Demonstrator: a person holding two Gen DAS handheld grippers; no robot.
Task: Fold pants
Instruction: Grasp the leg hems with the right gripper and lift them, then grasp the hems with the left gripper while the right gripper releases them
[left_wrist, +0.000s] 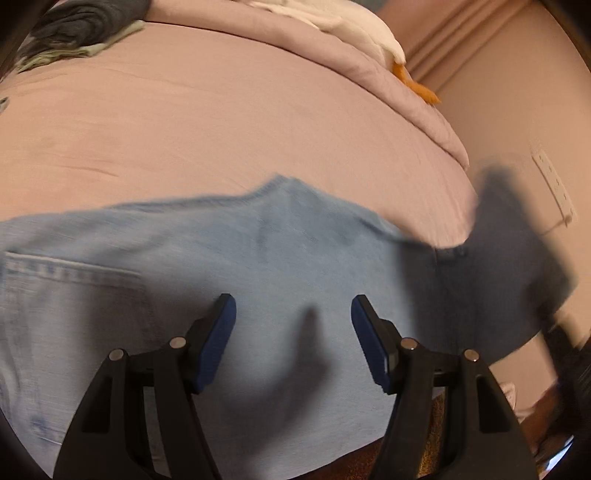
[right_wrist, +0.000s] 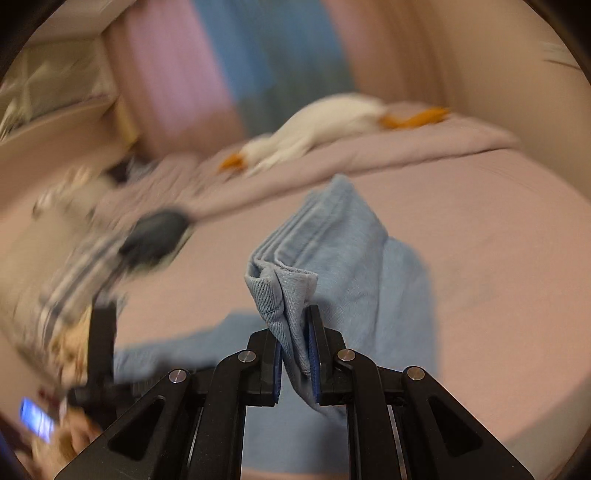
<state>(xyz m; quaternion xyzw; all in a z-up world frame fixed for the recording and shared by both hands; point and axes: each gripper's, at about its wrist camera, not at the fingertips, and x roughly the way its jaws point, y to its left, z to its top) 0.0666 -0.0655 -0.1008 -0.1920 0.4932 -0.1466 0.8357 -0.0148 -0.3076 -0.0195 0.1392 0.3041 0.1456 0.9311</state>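
Pink bed (left_wrist: 221, 122) carries pants (left_wrist: 184, 258); hems are clamped in right gripper (right_wrist: 297, 350) jaws, left gripper (left_wrist: 293, 332) jaws wide; fold-over judged next.

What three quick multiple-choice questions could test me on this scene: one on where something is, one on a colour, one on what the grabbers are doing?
1. Where does the white stuffed goose lie?
A. On the floor
B. On the folded blanket at the far side of the bed
C. On top of the jeans

2. What colour are the jeans?
A. Black
B. Light blue
C. Red

3. What is the right gripper doing?
A. Clamped on a hem of the jeans
B. Open and empty
C. Holding the goose

Answers:
1. B: the goose rests on the bunched blanket, beyond the jeans.
2. B: the denim shows pale blue in both views.
3. A: folded denim is pinched between its fingers, while the left gripper hangs open above the jeans.
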